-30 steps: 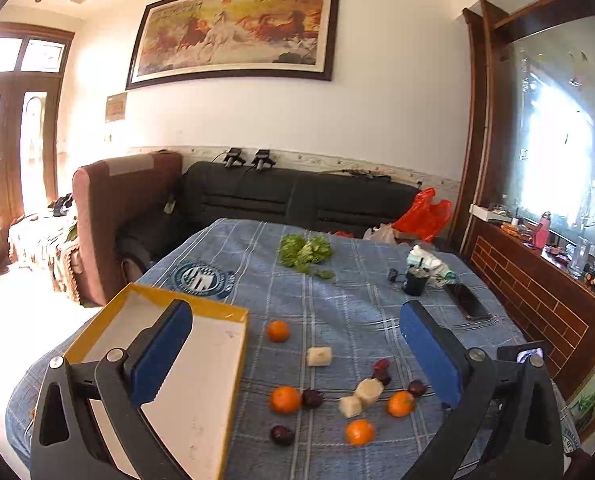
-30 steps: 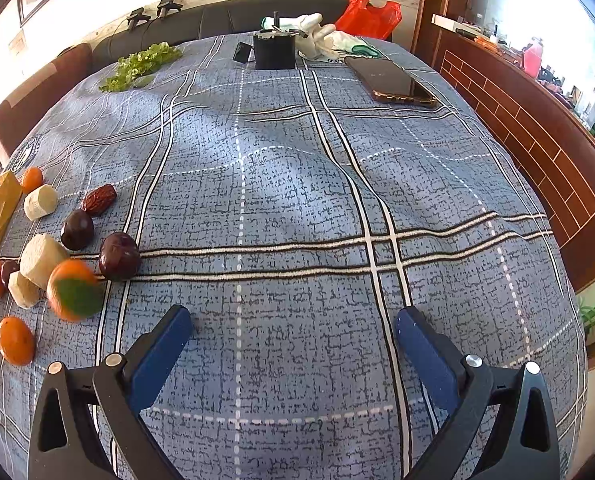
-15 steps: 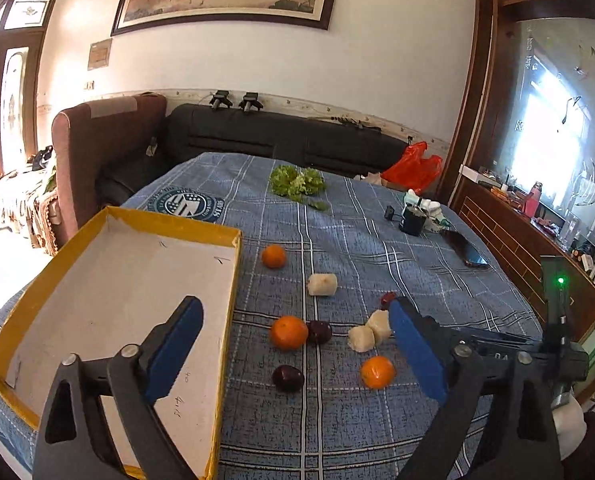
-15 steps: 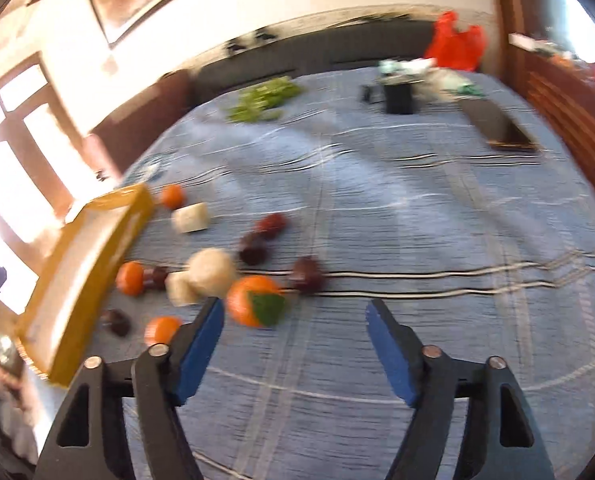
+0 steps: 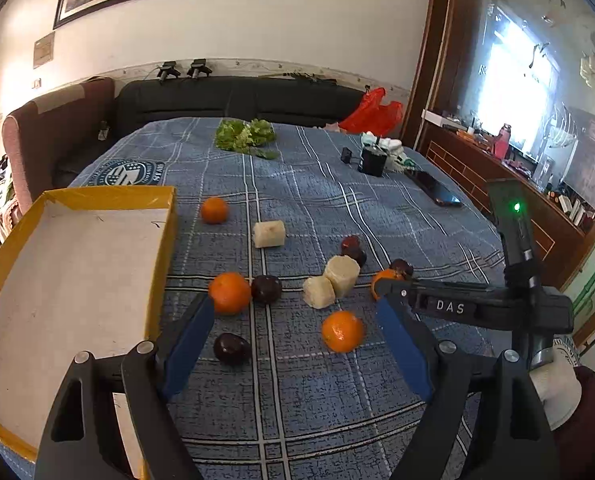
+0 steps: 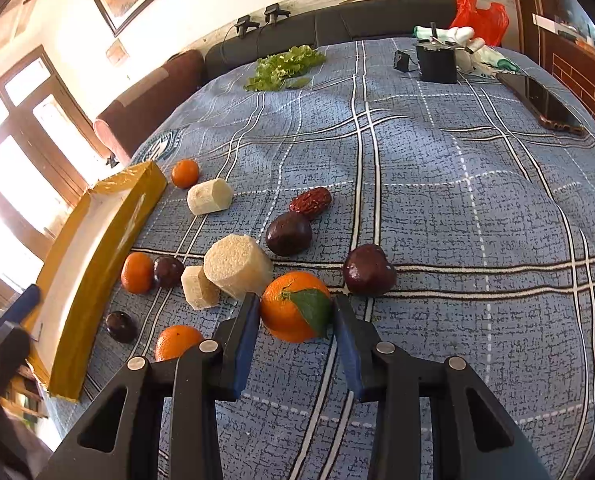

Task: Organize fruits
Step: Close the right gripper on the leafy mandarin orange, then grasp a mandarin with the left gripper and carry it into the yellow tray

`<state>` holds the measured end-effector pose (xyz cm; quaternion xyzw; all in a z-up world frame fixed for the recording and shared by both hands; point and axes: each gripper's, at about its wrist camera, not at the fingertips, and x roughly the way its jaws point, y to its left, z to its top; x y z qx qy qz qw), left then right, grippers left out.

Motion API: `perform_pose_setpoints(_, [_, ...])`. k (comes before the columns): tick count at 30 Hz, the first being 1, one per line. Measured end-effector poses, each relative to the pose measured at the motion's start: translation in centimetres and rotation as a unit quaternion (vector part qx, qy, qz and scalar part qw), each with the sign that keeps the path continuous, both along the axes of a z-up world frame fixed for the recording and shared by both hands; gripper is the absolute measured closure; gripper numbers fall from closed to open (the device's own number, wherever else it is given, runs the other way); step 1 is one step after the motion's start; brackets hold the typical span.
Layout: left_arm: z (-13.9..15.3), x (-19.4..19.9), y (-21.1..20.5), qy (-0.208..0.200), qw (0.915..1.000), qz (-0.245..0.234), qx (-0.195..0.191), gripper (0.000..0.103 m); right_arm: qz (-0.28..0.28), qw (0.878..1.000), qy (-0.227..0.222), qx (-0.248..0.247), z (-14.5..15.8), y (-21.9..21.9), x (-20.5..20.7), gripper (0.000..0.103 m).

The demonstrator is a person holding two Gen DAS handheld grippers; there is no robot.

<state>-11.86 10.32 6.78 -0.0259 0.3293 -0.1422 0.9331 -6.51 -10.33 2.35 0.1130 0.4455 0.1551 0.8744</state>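
Note:
Oranges, dark plums, a red date [image 6: 310,201] and pale cut chunks lie scattered on the blue plaid cloth. My right gripper [image 6: 295,318] has its pads on both sides of an orange with a green leaf [image 6: 295,312], which rests on the cloth; it also shows in the left wrist view [image 5: 383,278]. My left gripper [image 5: 297,344] is open and empty above the cloth, with a dark plum [image 5: 232,349] and an orange [image 5: 342,331] between its fingers' span. The yellow-rimmed tray [image 5: 165,240] lies at the left, empty.
Green lettuce [image 5: 245,138] lies at the far side. A black box [image 5: 372,161], white gloves and a phone [image 5: 433,188] lie at the far right. A sofa and a red bag [image 5: 371,114] stand behind the table. A wooden cabinet runs along the right.
My right gripper swung left to the fruit group and closed around the leafed orange. My left gripper tilted down and moved nearer the fruit.

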Motion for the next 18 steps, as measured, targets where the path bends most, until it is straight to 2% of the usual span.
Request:
perform_pose_setpoints(3, [-1.2,0.7,-1.2,0.025,0.9994,-0.023,0.001,0.027,-0.005,1.000,-0.007,0.013,0.4,-0.7,-0.5,0.062])
perform_pose_setpoints(5, [-2.0,1.3,-2.3,0.041,0.9984,-0.037,0.008,0.041,-0.008,1.000,-0.013,0.016,0.7,-1.1,-0.9,0.062])
perform_pose_setpoints(7, [-2.9,2.0,-3.3,0.056,0.9971,-0.047,0.020,0.050,-0.011,1.000,-0.019,0.019,0.9,-1.4,-1.2,0.062])
perform_pose_setpoints(12, [-4.4,3.5,-4.7,0.084,0.9945,-0.049,0.037,0.050,-0.016,0.999,-0.025,0.022,1.2,-2.0,-1.7,0.062])
perform_pose_setpoints(15, [-4.7,4.0,-5.2,0.097,0.9930,-0.042,0.053,0.061,-0.019,0.999,-0.026,0.024,1.2,-2.2,-1.9,0.062])
perform_pose_setpoints(16, [-5.0,4.2,-5.5,0.105,0.9918,-0.041,0.061,0.071,-0.019,0.999,-0.026,0.024,1.2,-2.2,-1.9,0.062])
perform_pose_setpoints(18, [-5.3,4.2,-5.7,0.108,0.9909,-0.036,0.072,0.071,-0.020,0.999,-0.027,0.023,1.3,-2.3,-2.0,0.062])
